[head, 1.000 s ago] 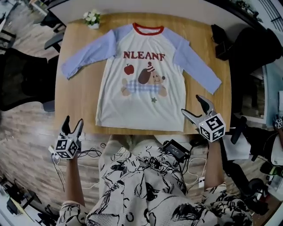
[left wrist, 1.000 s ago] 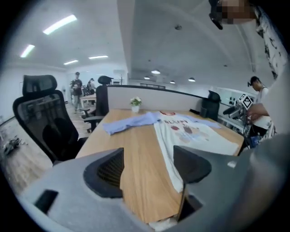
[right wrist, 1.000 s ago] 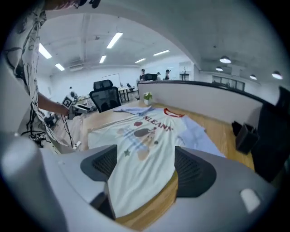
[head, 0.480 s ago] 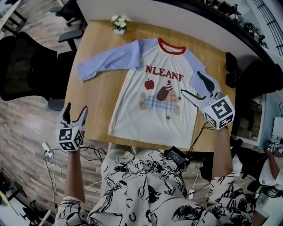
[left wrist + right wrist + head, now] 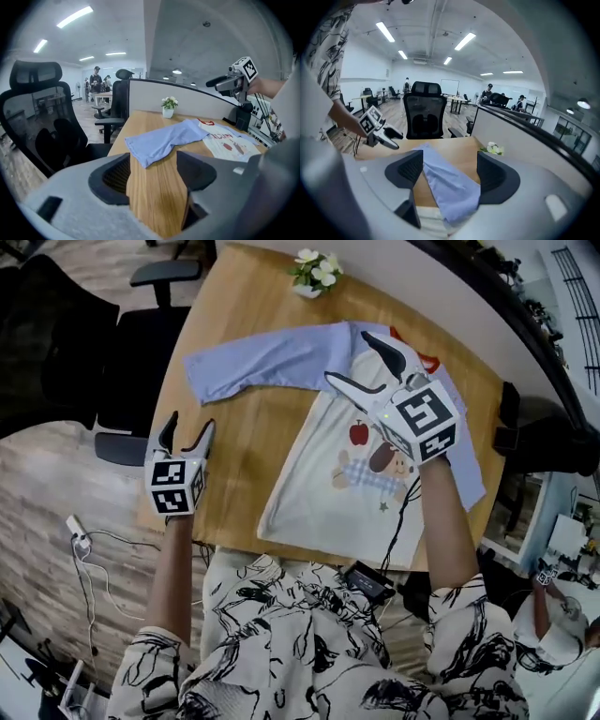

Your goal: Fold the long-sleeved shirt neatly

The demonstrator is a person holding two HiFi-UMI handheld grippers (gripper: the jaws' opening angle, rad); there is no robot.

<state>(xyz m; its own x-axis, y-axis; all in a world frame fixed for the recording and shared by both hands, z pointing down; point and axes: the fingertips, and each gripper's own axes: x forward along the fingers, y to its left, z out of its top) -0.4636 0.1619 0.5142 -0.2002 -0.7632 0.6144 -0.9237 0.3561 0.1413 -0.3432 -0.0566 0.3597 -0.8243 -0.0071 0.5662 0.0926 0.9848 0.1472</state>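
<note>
Left gripper (image 5: 189,423) first: released, jaws apart and empty, though they've just been narrowing a touch. Straight through the gap there's only bare table (image 5: 234,460) wood. Just beyond that, dead ahead, lies the cuff of the blue sleeve (image 5: 262,362), flat on the wood and clear of the pads. Off to this gripper's left stands a black chair (image 5: 56,343), close by the table's edge. Far ahead, a small pot of white flowers (image 5: 314,273) sits at the table's back edge by the partition.

Now the right gripper (image 5: 352,357): released too, jaws wide, and they've also just been easing inward with nothing pinched. It hangs over the shirt (image 5: 328,493), above the shoulder where that same sleeve joins the white body. Its own view looks along the sleeve between the jaws, with the cloth lying beneath them and neither pad pressing on it. The flowers sit ahead and to its right. Behind it, toward the person, the printed front lies flat with its apple and dog. The other sleeve (image 5: 466,456) runs down the right side of the arm, along the shirt's edge. The left gripper is well apart from it, out past the cuff end.
</note>
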